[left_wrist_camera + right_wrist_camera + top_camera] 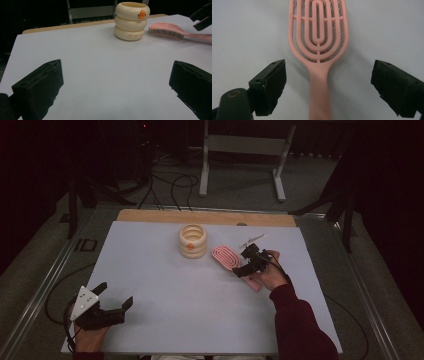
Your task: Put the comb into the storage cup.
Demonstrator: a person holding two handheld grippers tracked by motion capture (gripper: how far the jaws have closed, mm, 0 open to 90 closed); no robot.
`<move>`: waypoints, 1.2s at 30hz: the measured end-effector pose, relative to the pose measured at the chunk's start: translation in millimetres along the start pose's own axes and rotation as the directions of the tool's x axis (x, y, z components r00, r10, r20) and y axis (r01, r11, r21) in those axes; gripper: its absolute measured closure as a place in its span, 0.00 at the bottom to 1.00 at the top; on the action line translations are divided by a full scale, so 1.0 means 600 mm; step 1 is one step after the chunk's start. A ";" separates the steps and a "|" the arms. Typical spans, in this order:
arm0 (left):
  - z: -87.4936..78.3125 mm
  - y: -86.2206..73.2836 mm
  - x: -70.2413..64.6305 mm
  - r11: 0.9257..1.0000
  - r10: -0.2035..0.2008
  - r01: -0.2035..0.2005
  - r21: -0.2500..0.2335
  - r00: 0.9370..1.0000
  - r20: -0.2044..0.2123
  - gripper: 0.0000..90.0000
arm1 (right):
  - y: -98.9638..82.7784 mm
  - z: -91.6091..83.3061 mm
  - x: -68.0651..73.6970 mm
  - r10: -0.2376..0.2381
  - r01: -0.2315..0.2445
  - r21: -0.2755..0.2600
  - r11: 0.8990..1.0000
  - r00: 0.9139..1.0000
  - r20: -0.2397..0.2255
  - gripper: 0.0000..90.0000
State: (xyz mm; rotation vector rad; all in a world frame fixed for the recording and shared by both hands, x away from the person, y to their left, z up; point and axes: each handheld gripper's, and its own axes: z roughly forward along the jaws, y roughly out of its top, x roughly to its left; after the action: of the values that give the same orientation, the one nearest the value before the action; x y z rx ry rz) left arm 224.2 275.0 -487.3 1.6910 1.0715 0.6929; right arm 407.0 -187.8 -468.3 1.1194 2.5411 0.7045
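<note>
We held our right gripper (327,82) wide open over the pink brush (319,45), which lay flat on the white table (165,285) beside the cream cup (193,240). Our left gripper (112,302) sat open, holding nothing. If we squeezed off-center, the thin handle could slip away.

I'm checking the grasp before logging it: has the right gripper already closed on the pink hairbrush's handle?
No. The right gripper has its fingers spread wide on either side of the hairbrush handle, with bare table between them and it.
</note>
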 end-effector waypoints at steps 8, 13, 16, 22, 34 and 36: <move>0.002 0.000 -0.001 1.000 0.002 -0.002 0.004 1.000 0.000 0.00 | -0.001 0.028 -0.001 -0.002 0.004 0.071 0.997 1.000 -0.023 0.17; 0.002 -0.001 -0.001 1.000 0.002 -0.002 0.004 1.000 0.001 0.00 | 0.001 0.043 0.002 -0.007 0.011 0.105 0.994 0.999 -0.032 0.21; 0.002 -0.001 -0.001 1.000 0.003 -0.003 0.006 1.000 0.002 0.00 | 0.000 0.051 0.000 0.001 0.006 0.131 0.991 0.999 -0.050 0.25; 0.003 -0.001 -0.001 1.000 0.004 -0.004 0.009 1.000 0.003 0.00 | 0.007 0.057 -0.004 0.004 0.004 0.159 0.987 0.999 -0.049 0.35; 0.002 -0.001 0.000 1.000 0.003 -0.003 0.008 1.000 0.004 0.00 | 0.015 0.070 0.001 -0.007 0.021 0.208 0.978 0.998 -0.068 0.55; 0.003 -0.002 -0.002 1.000 0.007 -0.007 0.015 1.000 0.005 0.00 | 0.015 0.069 0.006 -0.020 0.034 0.203 0.979 0.997 -0.072 0.61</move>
State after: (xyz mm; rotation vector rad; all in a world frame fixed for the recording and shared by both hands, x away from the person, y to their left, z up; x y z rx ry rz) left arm 225.1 273.4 -488.8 1.7094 1.0703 0.6861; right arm 428.1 -166.6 -498.4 1.1388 2.7324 0.4925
